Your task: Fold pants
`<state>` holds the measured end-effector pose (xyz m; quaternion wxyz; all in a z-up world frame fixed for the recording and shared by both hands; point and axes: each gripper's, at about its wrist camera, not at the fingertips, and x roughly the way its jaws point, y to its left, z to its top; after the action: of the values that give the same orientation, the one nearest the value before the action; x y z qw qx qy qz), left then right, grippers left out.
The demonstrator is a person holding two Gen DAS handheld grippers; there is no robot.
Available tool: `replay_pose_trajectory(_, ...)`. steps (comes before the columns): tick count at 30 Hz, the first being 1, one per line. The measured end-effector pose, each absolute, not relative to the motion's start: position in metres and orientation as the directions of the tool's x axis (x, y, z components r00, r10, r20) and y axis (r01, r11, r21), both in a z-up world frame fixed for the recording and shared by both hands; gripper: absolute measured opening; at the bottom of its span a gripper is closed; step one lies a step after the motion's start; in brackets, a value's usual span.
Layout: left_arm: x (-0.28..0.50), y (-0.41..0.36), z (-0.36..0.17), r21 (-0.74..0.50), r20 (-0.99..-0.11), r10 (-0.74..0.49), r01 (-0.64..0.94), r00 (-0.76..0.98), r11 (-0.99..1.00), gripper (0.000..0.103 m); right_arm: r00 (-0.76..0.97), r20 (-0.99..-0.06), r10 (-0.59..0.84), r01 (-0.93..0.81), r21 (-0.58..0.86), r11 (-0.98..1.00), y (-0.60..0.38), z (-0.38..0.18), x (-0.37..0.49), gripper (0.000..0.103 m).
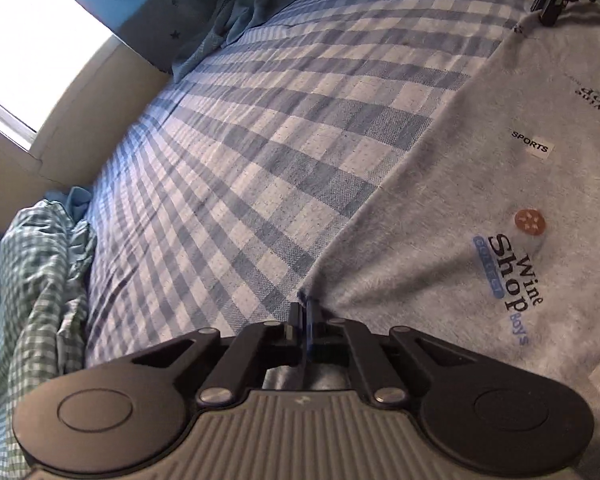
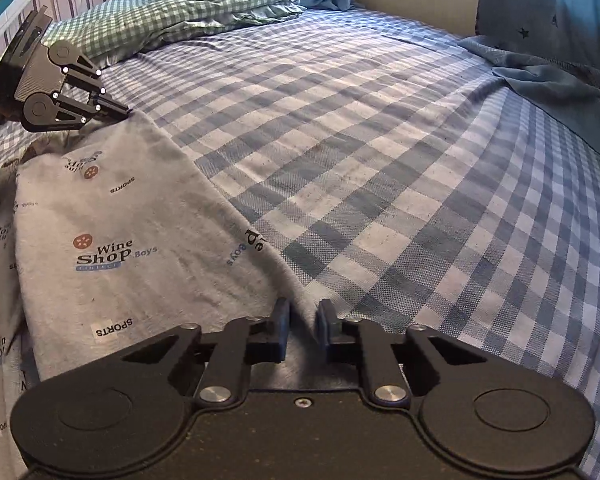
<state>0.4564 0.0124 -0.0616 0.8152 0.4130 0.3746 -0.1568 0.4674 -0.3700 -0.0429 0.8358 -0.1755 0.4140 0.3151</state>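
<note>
Light grey fleece pants (image 2: 112, 216) printed with black "Wine Shop" and "SPORTS" lettering, blue accents and brown round motifs; blue-and-white checked bedsheet (image 2: 380, 160); green-and-white gingham pillow (image 2: 188, 4); plain teal crumpled cloth (image 2: 548, 72); black grippers.

We saw the pants (image 2: 112, 240) lying on the bedsheet (image 2: 380, 160), a pillow (image 2: 188, 4) beyond them at the bed's head, a crumpled blanket (image 2: 548, 72) at the far side.
</note>
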Motion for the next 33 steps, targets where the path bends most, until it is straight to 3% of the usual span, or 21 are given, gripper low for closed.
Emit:
replay_pose_trajectory(1,0.456,0.012,-0.060,0.558,-0.735,0.059,0.553,0.676,0.619,0.000,0.476,-0.800,0.366,-0.674,-0.064,0.736,-0.366,-0.041,0.463,0.001)
replay_pose_trajectory(9,0.467,0.010,-0.017,0.658,-0.590,0.079,0.421,0.804,0.624,0.000,0.670,-0.701,0.244,-0.565,-0.268,0.780,-0.354,-0.002,0.478,0.000)
replay_pose_trajectory(19,0.509,0.022,-0.047,0.557,-0.675,0.090,0.426,0.732,0.713,0.003,0.639,-0.748,0.176,-0.528,-0.260,0.809,-0.334,-0.047,0.522,0.001)
replay_pose_trajectory(21,0.510,0.031,-0.043,0.503,-0.698,0.067,0.421,0.713,0.755,0.013,0.636,-0.748,0.189,-0.527,-0.242,0.814,-0.337,-0.046,0.520,0.006)
replay_pose_trajectory(22,0.512,0.037,-0.039,0.475,-0.709,0.049,0.424,0.704,0.771,0.025,0.636,-0.743,0.207,-0.528,-0.224,0.819,-0.340,-0.043,0.519,0.017)
replay_pose_trajectory(23,0.513,0.043,-0.034,0.442,-0.721,0.029,0.427,0.692,0.789,0.048,0.637,-0.735,0.231,-0.529,-0.199,0.825,-0.343,-0.039,0.519,0.032)
replay_pose_trajectory(24,0.513,0.048,-0.031,0.423,-0.725,0.018,0.425,0.688,0.801,0.057,0.639,-0.723,0.264,-0.534,-0.168,0.829,-0.347,-0.034,0.518,0.039)
replay_pose_trajectory(25,0.514,0.053,-0.028,0.410,-0.730,0.008,0.429,0.683,0.805,0.063,0.638,-0.707,0.305,-0.544,-0.133,0.829,-0.351,-0.029,0.517,0.054)
replay_pose_trajectory(26,0.515,0.058,-0.026,0.399,-0.737,-0.004,0.440,0.675,0.804,0.063,0.637,-0.697,0.329,-0.549,-0.112,0.828,-0.352,-0.027,0.517,0.063)
replay_pose_trajectory(33,0.528,0.076,-0.036,0.306,-0.793,-0.028,0.437,0.609,0.846,0.063,0.542,-0.753,0.371,-0.601,-0.039,0.798,-0.338,-0.050,0.536,0.070)
